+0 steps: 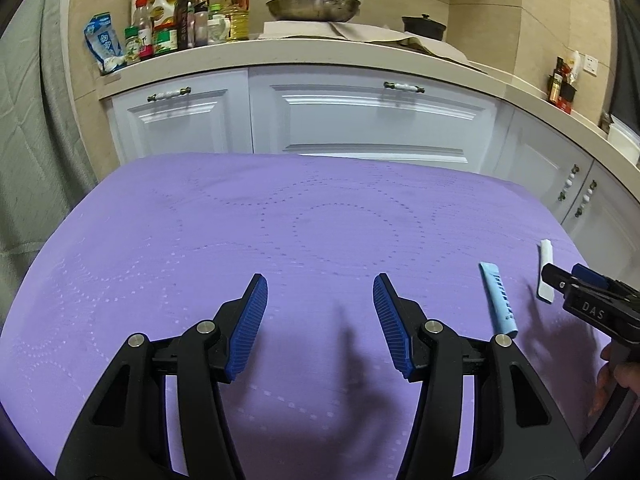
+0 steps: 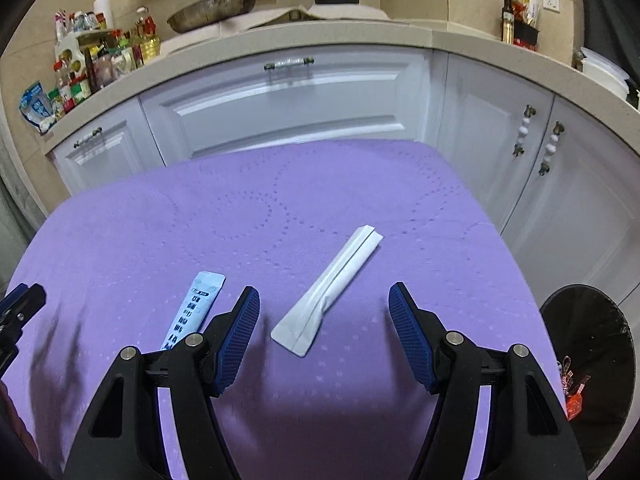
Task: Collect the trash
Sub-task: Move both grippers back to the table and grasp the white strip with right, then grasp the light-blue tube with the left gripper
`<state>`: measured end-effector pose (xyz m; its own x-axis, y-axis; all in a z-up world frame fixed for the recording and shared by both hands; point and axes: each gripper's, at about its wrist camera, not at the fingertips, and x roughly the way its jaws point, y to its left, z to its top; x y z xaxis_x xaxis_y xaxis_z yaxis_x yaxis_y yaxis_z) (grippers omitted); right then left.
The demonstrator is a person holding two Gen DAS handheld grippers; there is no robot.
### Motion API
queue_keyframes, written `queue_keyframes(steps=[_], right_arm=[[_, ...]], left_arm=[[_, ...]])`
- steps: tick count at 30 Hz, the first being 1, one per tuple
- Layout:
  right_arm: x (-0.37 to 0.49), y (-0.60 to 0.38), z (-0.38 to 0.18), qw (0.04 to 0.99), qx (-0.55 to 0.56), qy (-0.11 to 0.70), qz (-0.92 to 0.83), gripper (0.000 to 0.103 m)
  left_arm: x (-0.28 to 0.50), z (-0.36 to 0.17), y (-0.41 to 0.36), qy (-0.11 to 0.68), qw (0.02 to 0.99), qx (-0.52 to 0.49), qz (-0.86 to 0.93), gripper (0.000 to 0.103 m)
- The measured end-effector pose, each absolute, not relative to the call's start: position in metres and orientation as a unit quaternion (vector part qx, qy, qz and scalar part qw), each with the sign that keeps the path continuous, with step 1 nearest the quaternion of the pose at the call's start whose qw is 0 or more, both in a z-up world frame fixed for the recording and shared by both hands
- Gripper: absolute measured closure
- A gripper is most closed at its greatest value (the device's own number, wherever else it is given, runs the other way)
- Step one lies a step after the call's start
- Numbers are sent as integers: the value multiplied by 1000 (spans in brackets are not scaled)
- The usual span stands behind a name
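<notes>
A white paper sachet (image 2: 329, 292) lies on the purple tablecloth (image 2: 280, 208), between and just ahead of my open right gripper (image 2: 324, 300). A light blue printed sachet (image 2: 192, 308) lies beside the right gripper's left finger. In the left wrist view the blue sachet (image 1: 499, 299) and the white sachet (image 1: 546, 276) lie at the far right, where the right gripper (image 1: 568, 276) reaches over the white one. My left gripper (image 1: 320, 290) is open and empty over bare cloth (image 1: 280, 220).
A black trash bin (image 2: 588, 364) with red wrappers inside stands off the table's right edge. White kitchen cabinets (image 2: 288, 100) and a counter with bottles (image 1: 176, 24), a pan (image 1: 312, 4) and a pot stand behind the table.
</notes>
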<state>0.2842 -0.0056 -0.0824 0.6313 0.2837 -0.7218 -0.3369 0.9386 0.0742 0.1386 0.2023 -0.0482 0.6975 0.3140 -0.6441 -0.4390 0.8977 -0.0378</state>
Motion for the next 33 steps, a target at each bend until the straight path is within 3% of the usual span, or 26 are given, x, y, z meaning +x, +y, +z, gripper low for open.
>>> queue_keyframes(steps=[3,12,33], right_arm=[[292,-3,-89,898,-38,408,163,39],[295,-17,-93,891,-33,422,161,79],[261,-99,-74,912,-3,385,138,81]], left_arm=[[139,-50,206,332,915,-100,205,49],[146,-54,198,337,917,-104,187,49],[179,-61,104,361,923,-76,106,49]])
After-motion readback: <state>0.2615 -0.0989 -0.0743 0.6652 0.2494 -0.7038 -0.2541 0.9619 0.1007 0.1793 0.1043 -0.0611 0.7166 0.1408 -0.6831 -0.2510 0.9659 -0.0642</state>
